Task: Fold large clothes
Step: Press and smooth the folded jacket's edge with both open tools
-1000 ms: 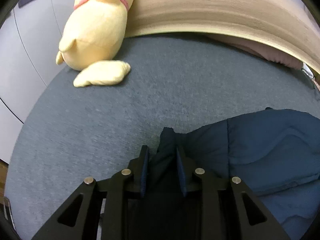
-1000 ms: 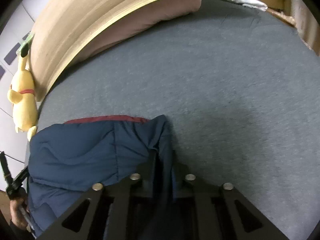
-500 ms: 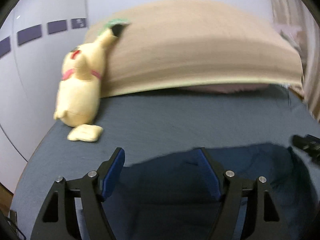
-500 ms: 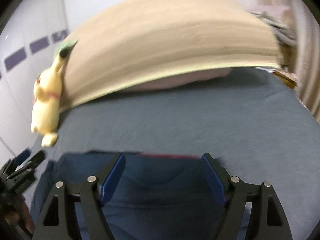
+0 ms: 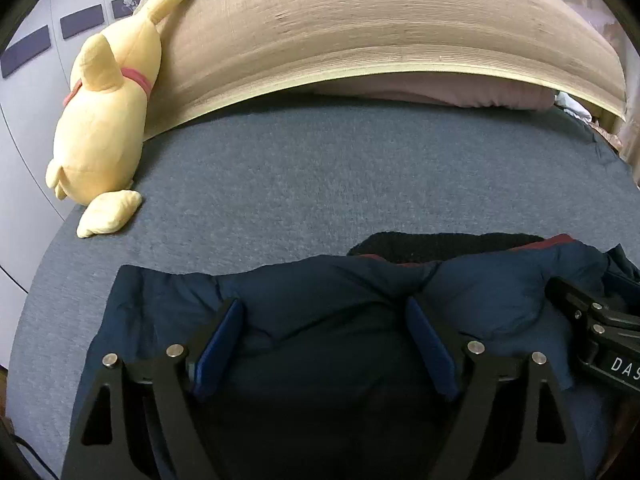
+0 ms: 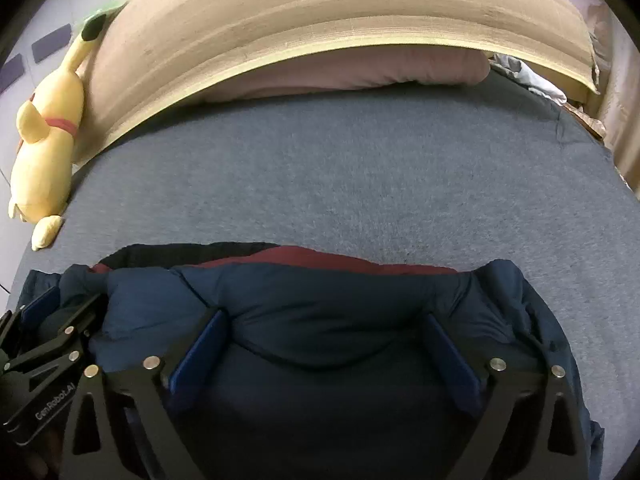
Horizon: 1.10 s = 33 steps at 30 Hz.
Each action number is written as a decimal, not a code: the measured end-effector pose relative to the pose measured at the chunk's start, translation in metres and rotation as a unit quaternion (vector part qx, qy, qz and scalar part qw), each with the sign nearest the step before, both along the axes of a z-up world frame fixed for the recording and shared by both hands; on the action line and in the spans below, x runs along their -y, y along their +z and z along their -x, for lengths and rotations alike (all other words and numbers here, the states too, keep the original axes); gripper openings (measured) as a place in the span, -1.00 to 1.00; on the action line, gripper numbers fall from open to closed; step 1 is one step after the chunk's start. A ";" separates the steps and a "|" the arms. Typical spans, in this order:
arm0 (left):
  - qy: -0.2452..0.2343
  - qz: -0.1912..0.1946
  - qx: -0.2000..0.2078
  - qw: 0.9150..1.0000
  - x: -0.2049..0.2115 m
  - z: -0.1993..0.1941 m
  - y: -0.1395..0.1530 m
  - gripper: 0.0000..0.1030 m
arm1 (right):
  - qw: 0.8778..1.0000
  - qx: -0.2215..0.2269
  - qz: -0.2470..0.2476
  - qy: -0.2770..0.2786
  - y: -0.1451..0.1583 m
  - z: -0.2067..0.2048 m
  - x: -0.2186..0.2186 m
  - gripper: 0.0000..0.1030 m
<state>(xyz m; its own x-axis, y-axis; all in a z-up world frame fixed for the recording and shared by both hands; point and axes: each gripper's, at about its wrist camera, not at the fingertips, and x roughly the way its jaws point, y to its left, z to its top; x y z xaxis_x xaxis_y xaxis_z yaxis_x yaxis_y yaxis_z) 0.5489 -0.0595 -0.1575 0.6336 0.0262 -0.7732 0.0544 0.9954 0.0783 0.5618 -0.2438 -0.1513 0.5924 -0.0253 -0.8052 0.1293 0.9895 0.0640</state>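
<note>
Navy padded jacket [image 5: 320, 292] folded on grey bed [image 5: 320, 184], both grippers [image 5: 326, 332] [image 6: 324, 340] spread wide, empty, yellow plush [image 5: 100, 120] far left.

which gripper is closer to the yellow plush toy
Left. The left gripper sits over the jacket's side nearer the plush toy. The right gripper works farther along the jacket, on the left gripper's far side from it.
</note>
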 end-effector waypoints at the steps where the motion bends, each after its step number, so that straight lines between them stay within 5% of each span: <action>1: 0.000 0.001 0.000 1.000 0.003 0.006 0.002 0.68 | 1.000 0.001 0.001 -0.001 0.001 -0.001 0.001 0.94; 10: -0.007 0.017 0.005 1.000 -0.005 0.021 0.023 0.69 | 1.000 -0.016 -0.002 0.003 0.009 0.008 0.007 0.98; 14: -0.004 0.030 0.018 0.999 -0.027 0.058 0.058 0.68 | 0.999 0.034 0.004 -0.005 0.059 0.056 0.015 0.99; 19: -0.014 0.024 0.061 0.998 -0.054 0.146 0.086 0.68 | 0.998 0.062 -0.028 0.016 0.086 0.144 0.008 1.00; 25: 0.018 0.031 0.063 0.997 -0.073 0.228 0.066 0.68 | 0.997 0.063 -0.028 0.016 0.057 0.234 -0.018 1.00; 33: 0.063 0.031 0.000 0.998 -0.093 0.242 0.016 0.70 | 0.999 0.039 0.007 0.011 0.022 0.260 -0.034 0.99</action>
